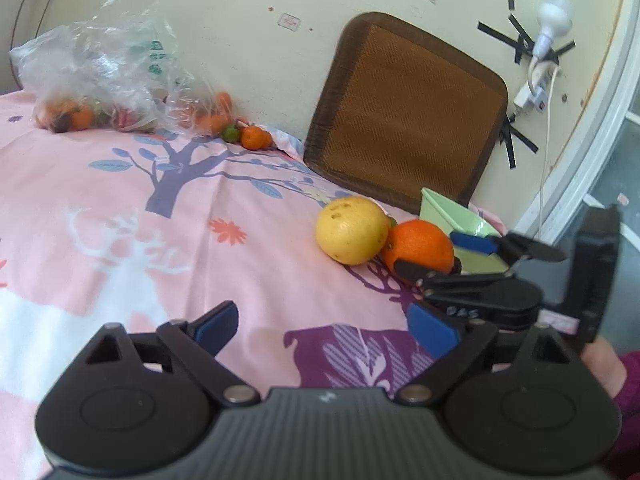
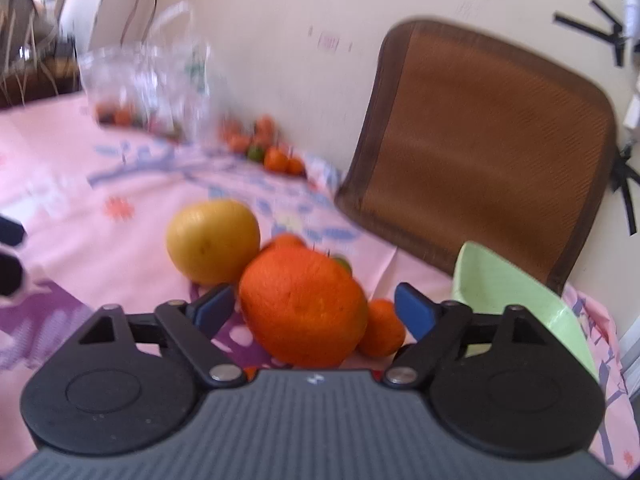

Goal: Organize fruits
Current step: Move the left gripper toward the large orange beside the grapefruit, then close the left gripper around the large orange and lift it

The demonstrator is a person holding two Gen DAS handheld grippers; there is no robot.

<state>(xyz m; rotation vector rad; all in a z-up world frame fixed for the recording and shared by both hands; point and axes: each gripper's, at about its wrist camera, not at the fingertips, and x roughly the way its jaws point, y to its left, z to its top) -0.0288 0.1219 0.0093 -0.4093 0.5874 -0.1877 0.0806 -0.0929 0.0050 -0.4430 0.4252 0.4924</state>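
Blue-padded fingers (image 2: 414, 312) of the right gripper (image 2: 314, 312) stand spread wide on either side of the large orange (image 2: 302, 306), which sits between them at 12 o'clock, close to the pads though I cannot tell whether either touches it. Judging by its size and dimpled skin, this fruit will be fairly heavy, firm with a little give, and not slippery; the best hold looks to be across its widest middle, squeezed gently so the peel does not bruise. A small tangerine (image 2: 382, 328) nestles against it at 3 o'clock, and a yellow fruit (image 2: 212, 240), round and smooth, touches it at 10 o'clock; that one seems heavier and more likely to roll. All rest on the pink patterned cloth (image 2: 100, 236). At 2 o'clock stands a pale green bowl (image 2: 516, 292), tilted toward the camera, and what shows of its inside holds nothing. The left gripper (image 1: 328, 326) hangs over bare cloth with its fingers spread and nothing between them. Farther off at 11 o'clock, by the wall, a crumpled clear plastic bag (image 1: 100, 68) holds several small orange fruits, with a few loose tangerines (image 1: 254, 138) and one green fruit just beside it. A brown cushion (image 1: 404, 112) leans against the wall at 1 o'clock.
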